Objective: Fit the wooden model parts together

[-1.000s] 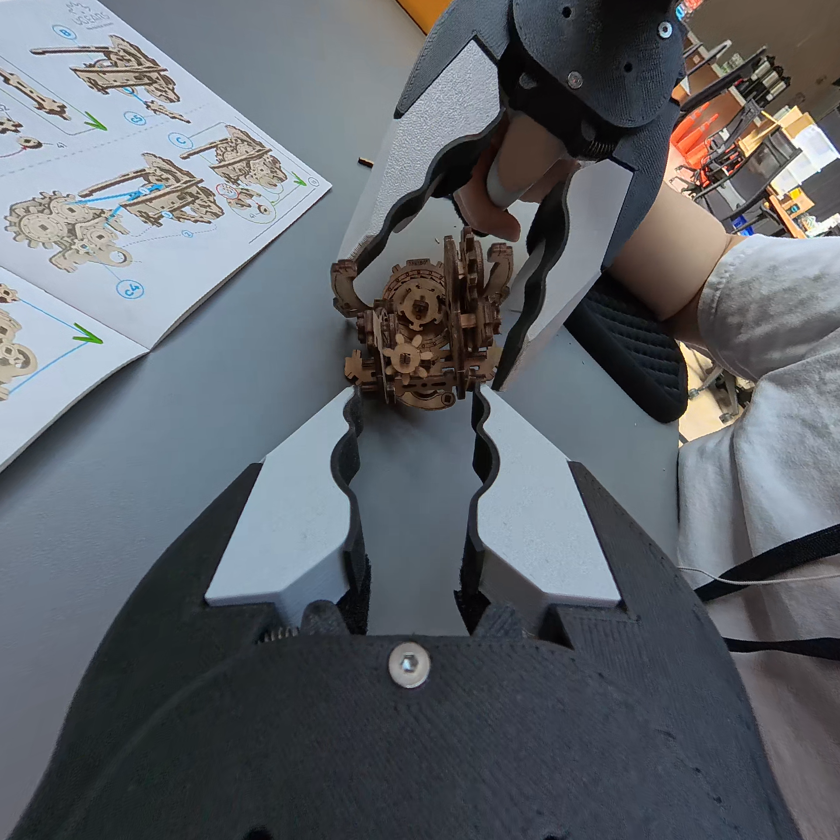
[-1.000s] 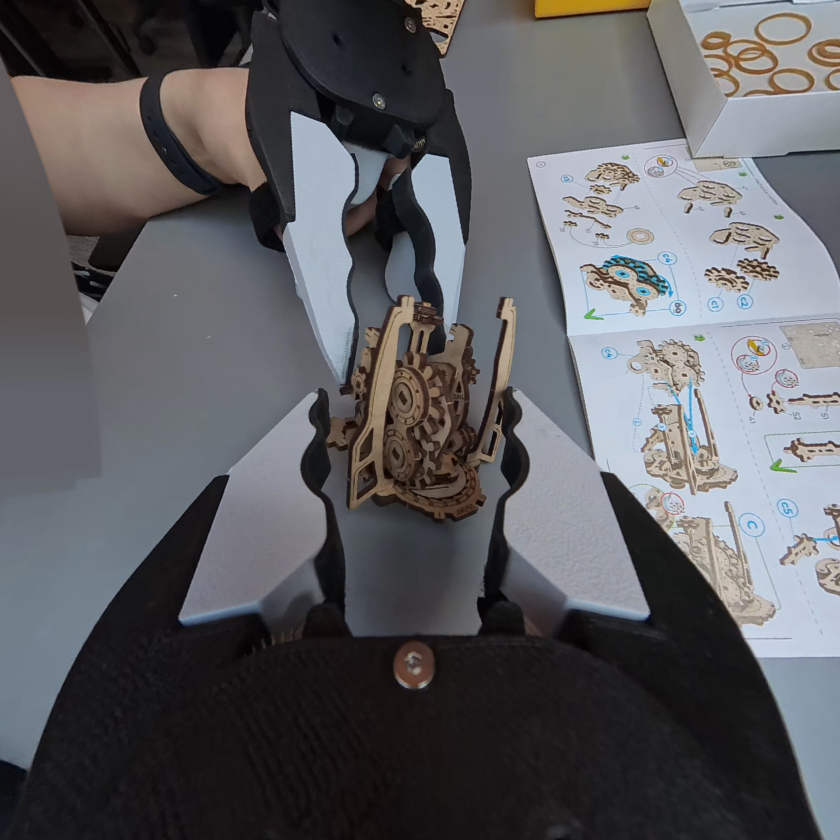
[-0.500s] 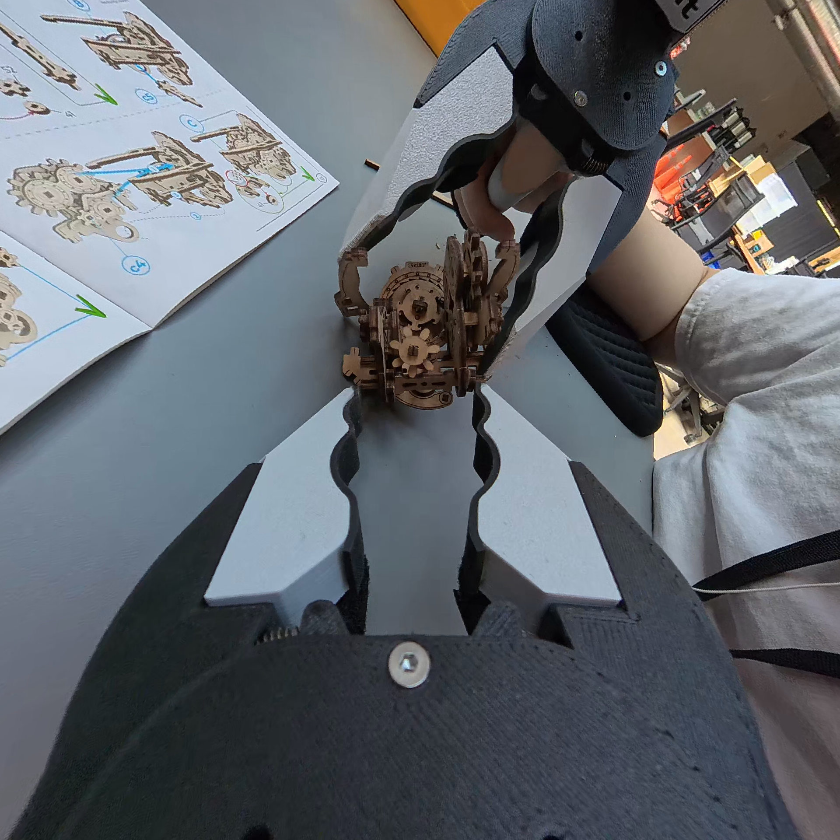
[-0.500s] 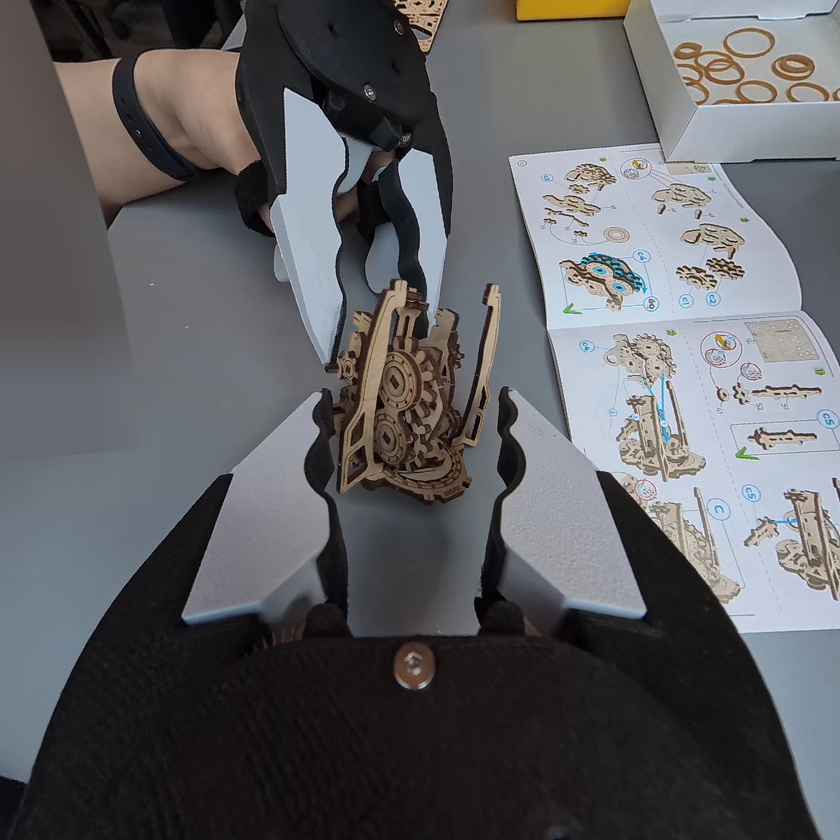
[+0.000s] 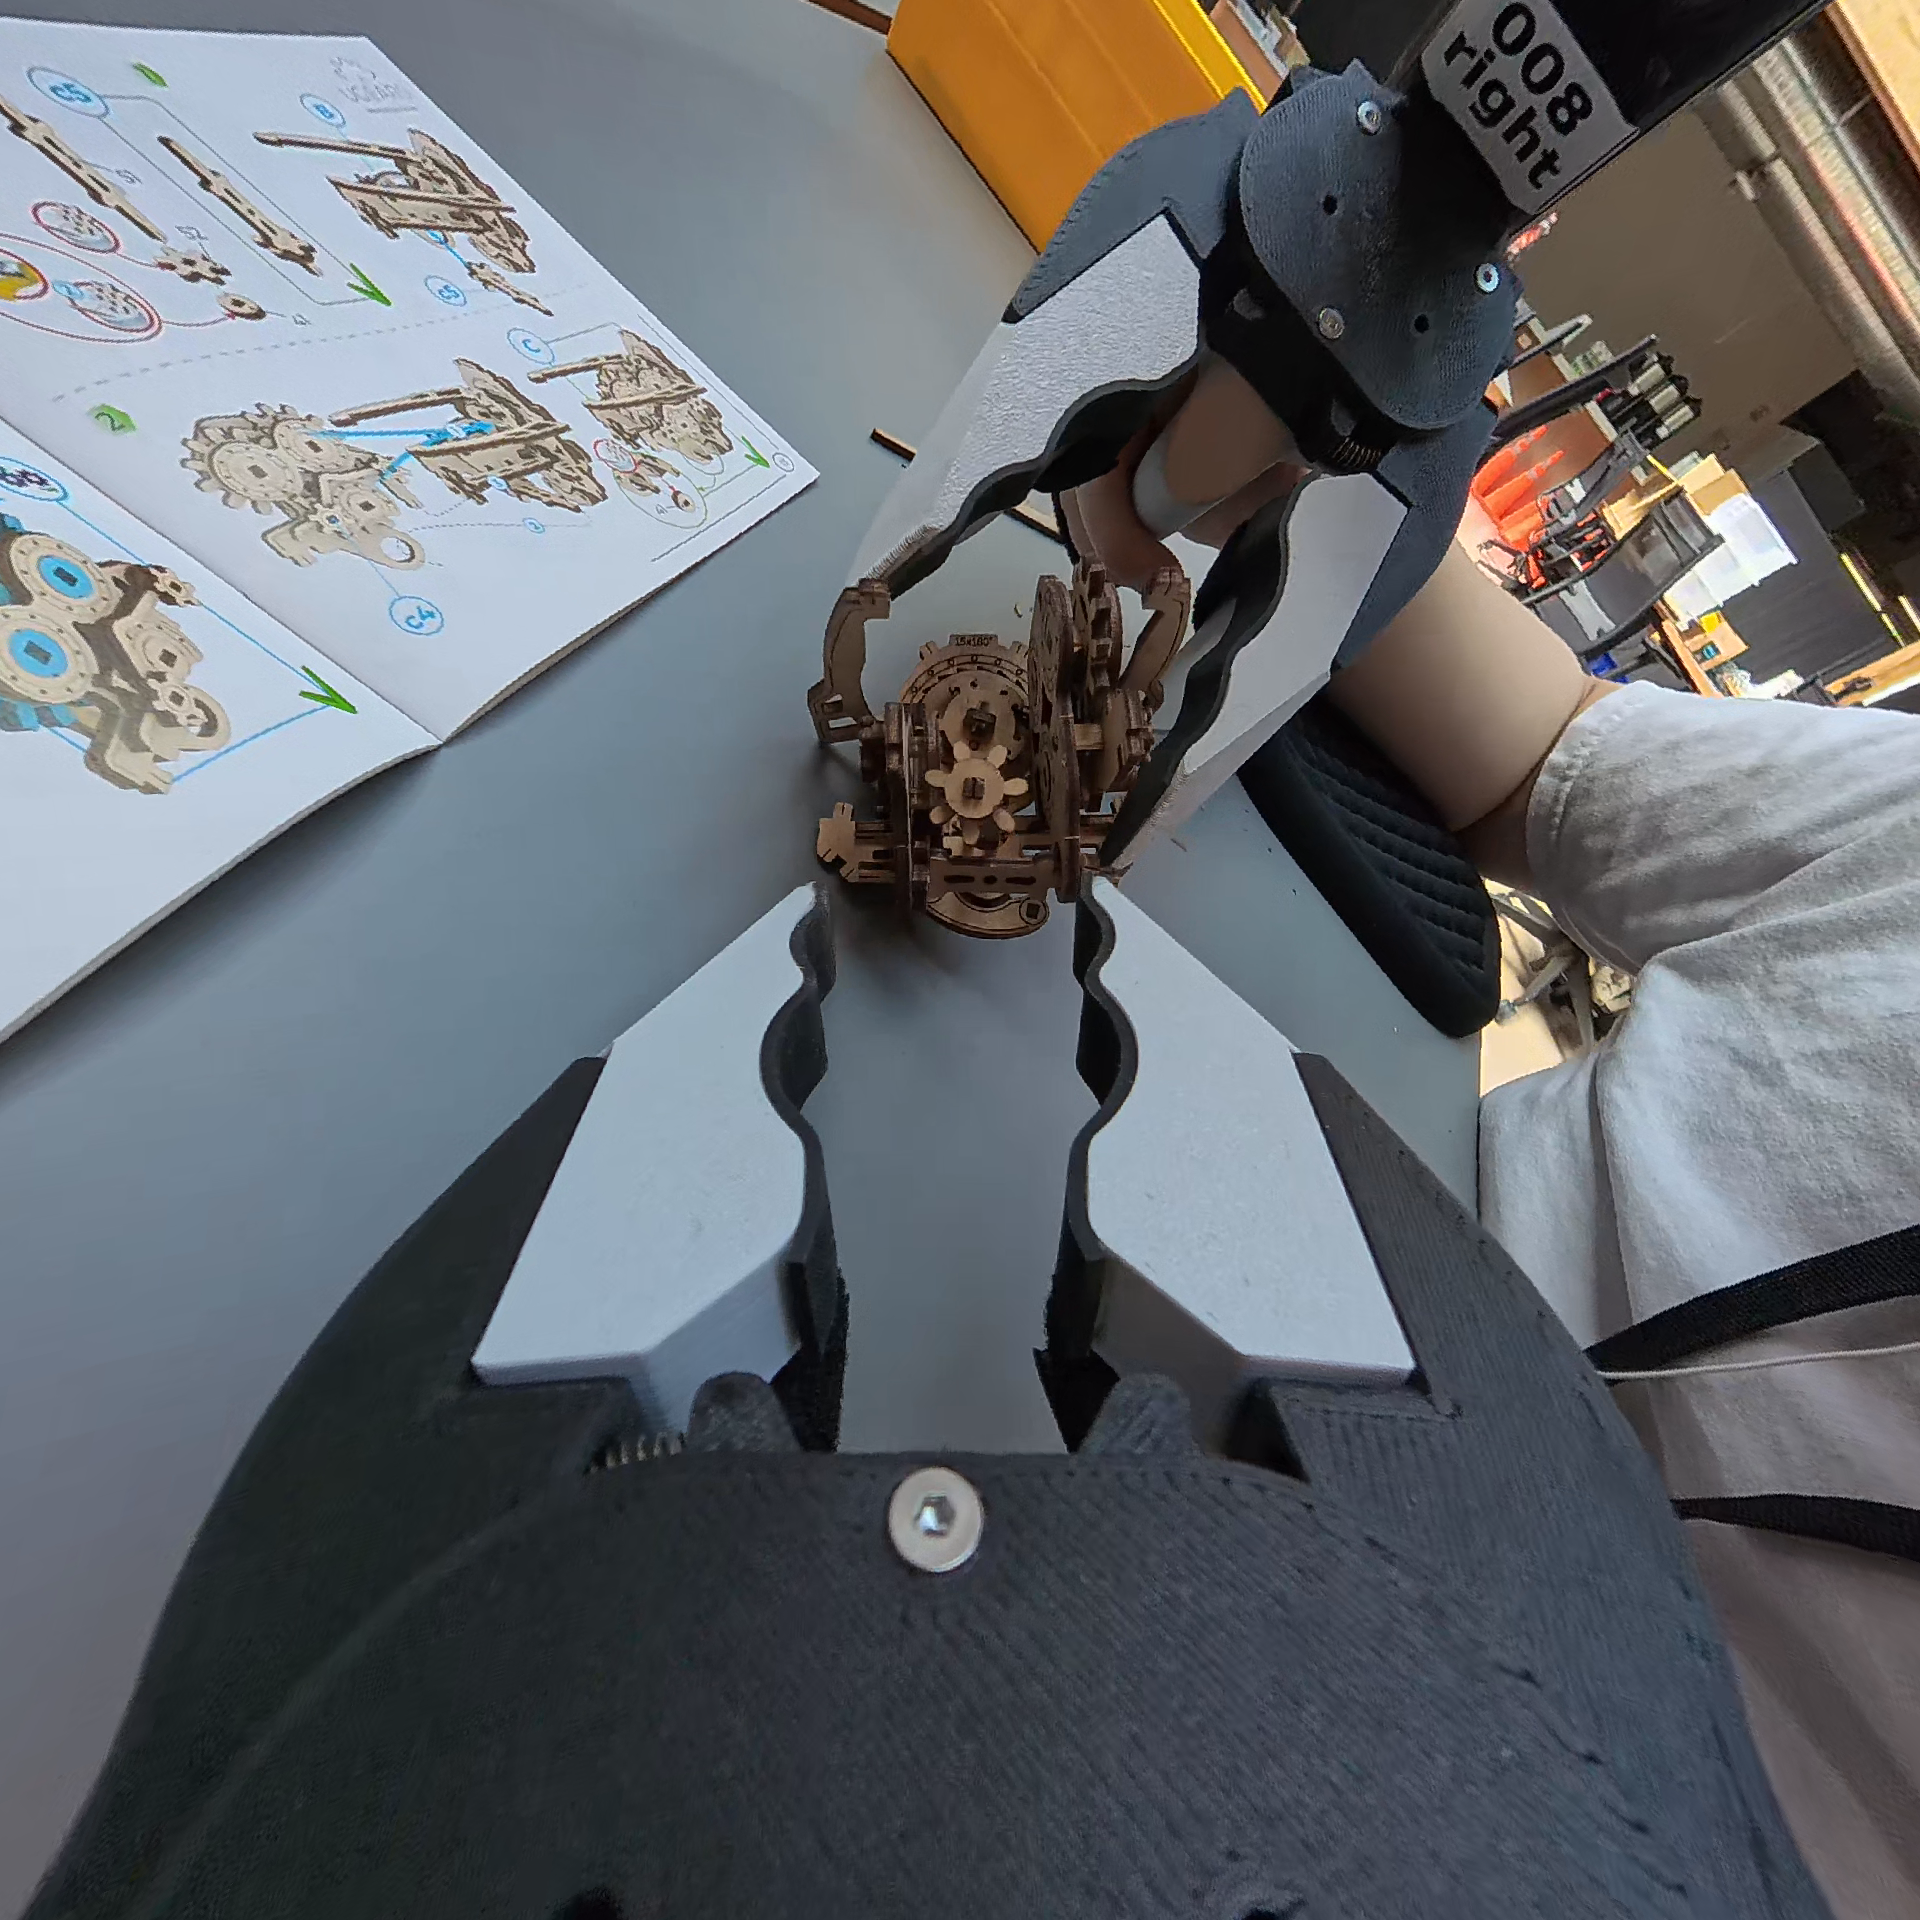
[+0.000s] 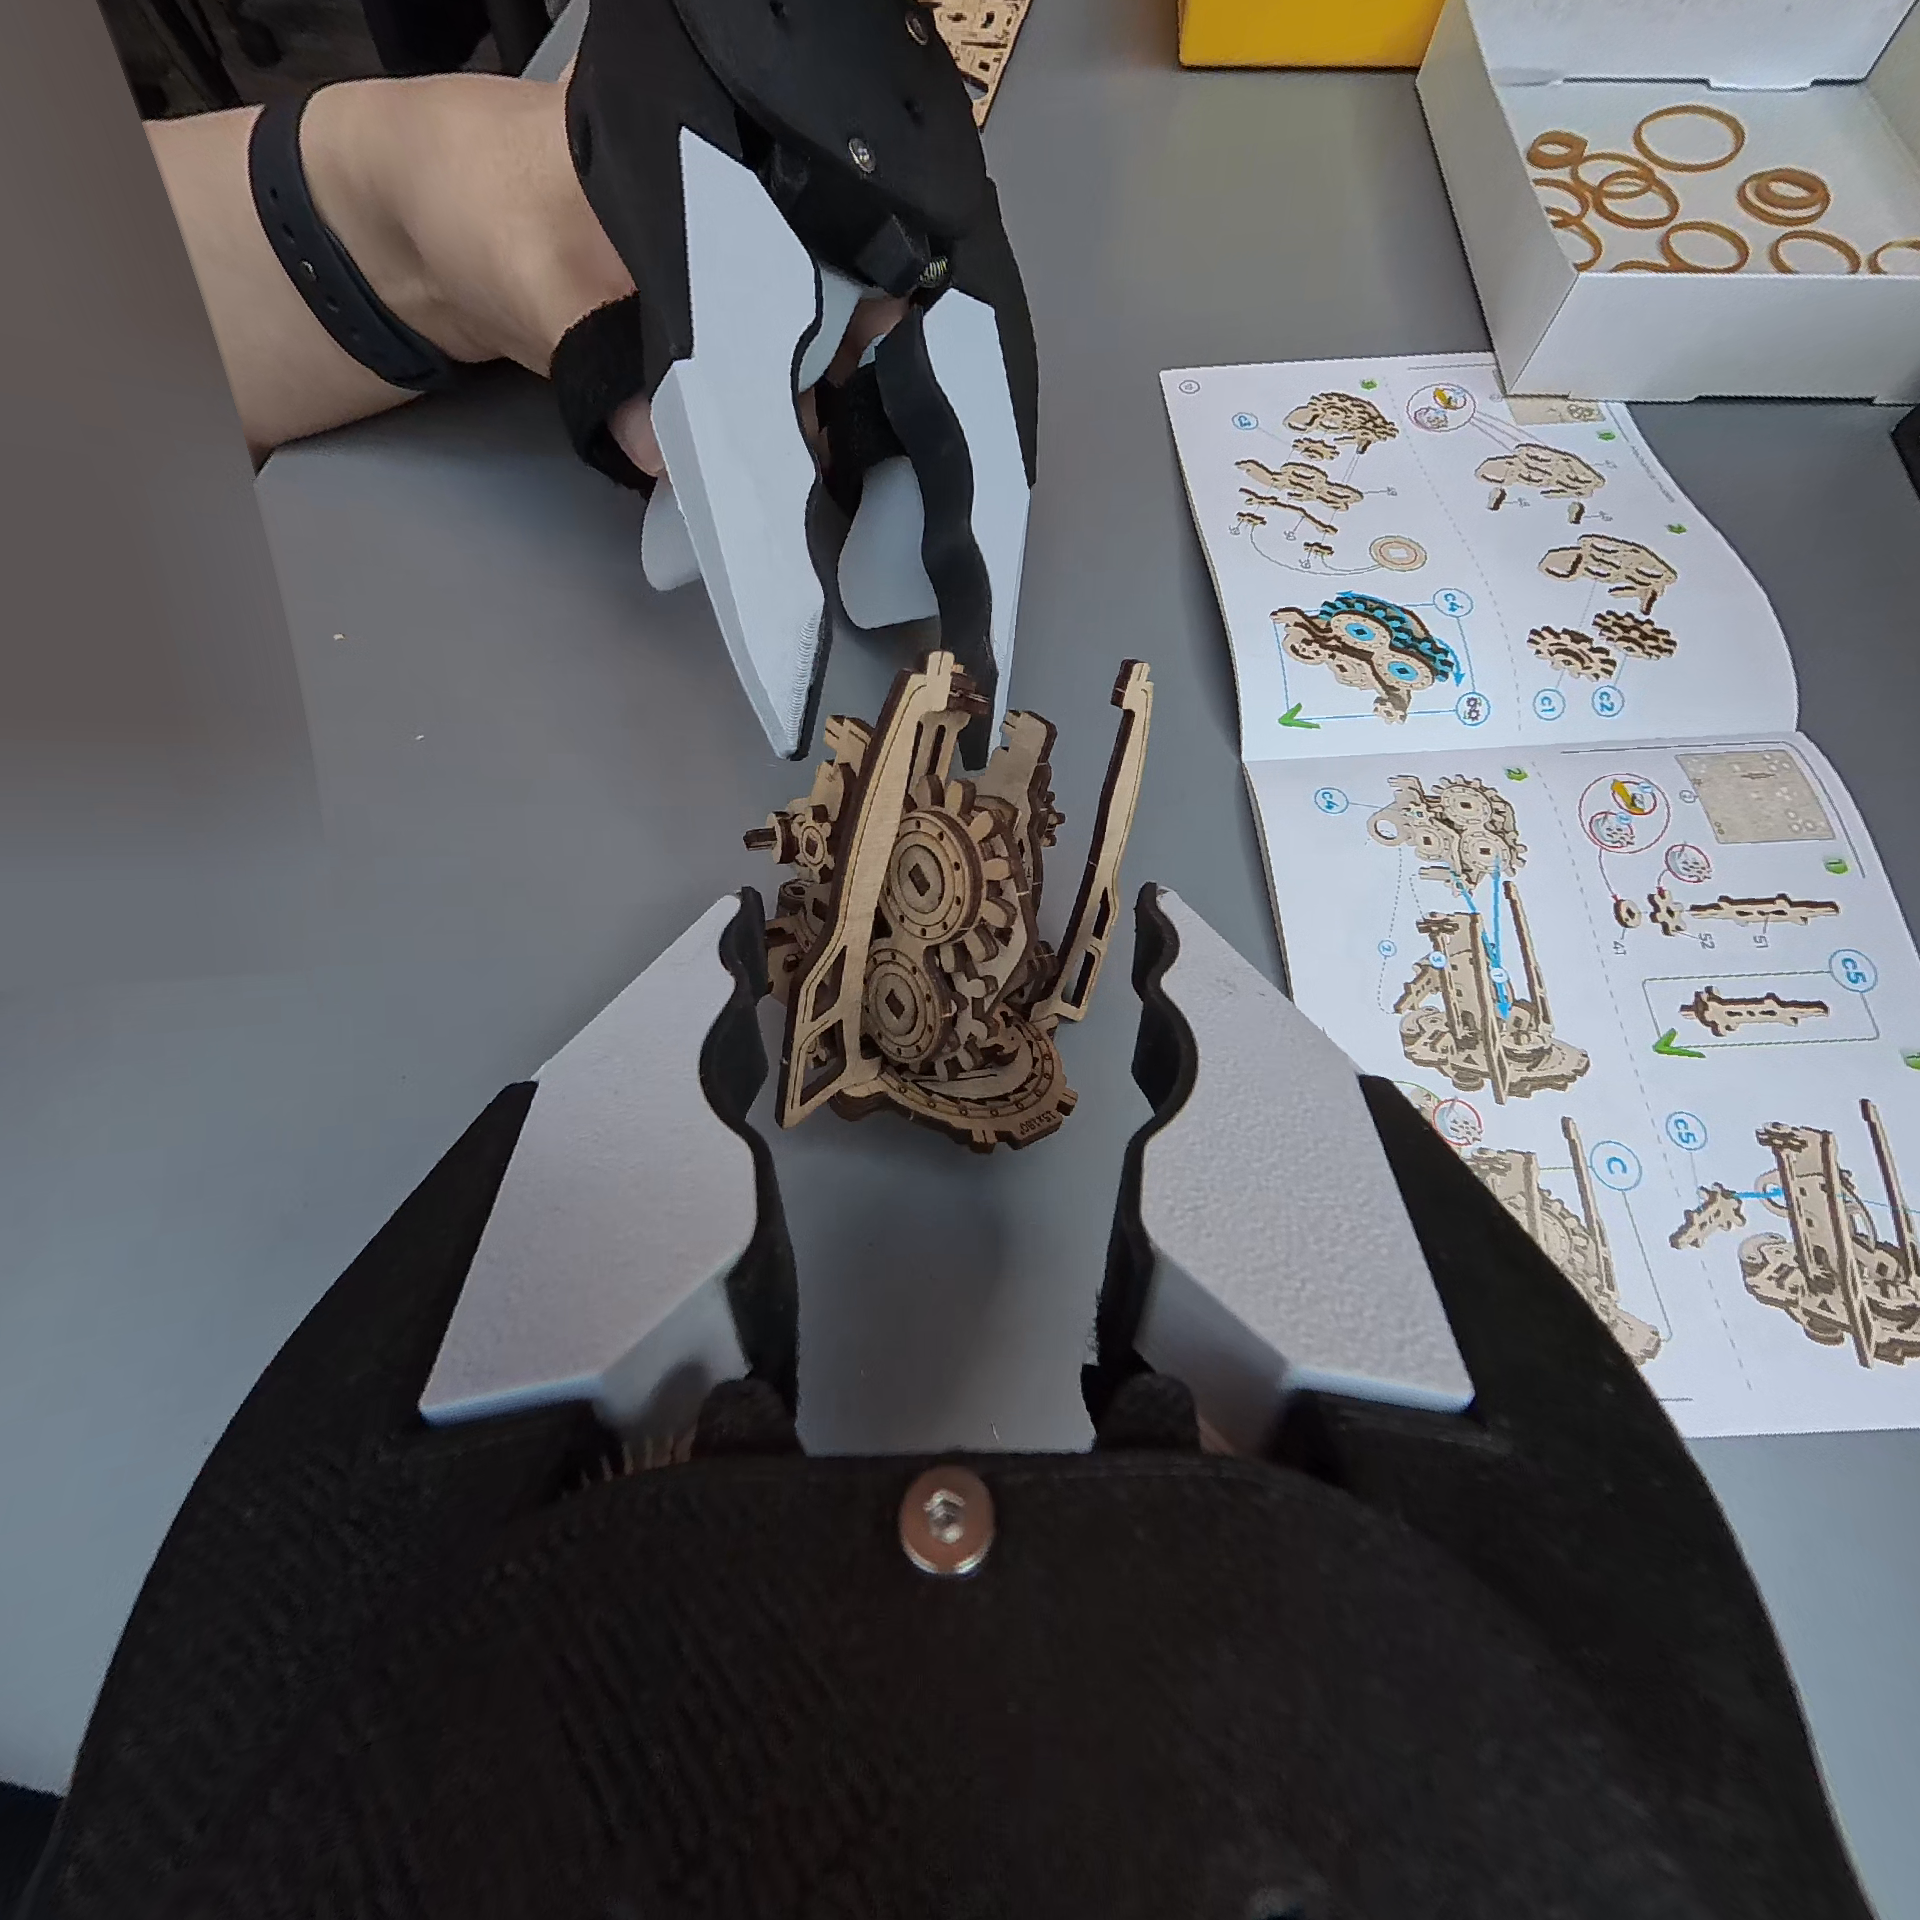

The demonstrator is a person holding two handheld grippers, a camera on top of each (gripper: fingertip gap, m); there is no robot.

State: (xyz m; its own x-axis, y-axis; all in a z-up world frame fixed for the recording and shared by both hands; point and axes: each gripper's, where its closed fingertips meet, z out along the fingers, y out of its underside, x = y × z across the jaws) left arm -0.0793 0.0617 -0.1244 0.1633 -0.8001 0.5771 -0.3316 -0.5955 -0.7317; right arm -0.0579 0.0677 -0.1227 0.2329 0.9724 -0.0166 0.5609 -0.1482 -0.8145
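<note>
1. Wooden model (image 6: 925, 935): a partly built assembly of thin laser-cut plywood gears, side frames and a curved toothed base. It stands on the grey desk (image 6: 416, 1039) between the two grippers.

2. Right gripper (image 6: 940, 920): jaws open, one on each side of the model's lower half. In its own view neither pad visibly presses the wood. In the left wrist view one finger edge lies against the model's outer frame; whether it touches cannot be told.

3. Left gripper (image 5: 951, 899): jaws open, tips just short of the model's near base. It holds nothing. In the right wrist view its tips hover just behind the model's upper frames.

4. Instruction sheet (image 6: 1558, 831): an unfolded leaflet of assembly diagrams lying flat on the desk beside the model.

5. White box (image 6: 1662, 208): an open carton near the desk's far corner, holding loose wooden rings (image 6: 1683, 135).

6. Handling, as judged: the model looks light and stiff, but brittle at its slender parts. The thin upright arm (image 6: 1107, 831) and the gear teeth would likely snap or pop out of their slots under a sideways squeeze.

7. Where to hold, as judged: grip across the broad flat side frames low down, near the base, with modest closing force. Leave the gears free. The smooth wood may slip on the pads, so a steadying second contact is advisable.
</note>
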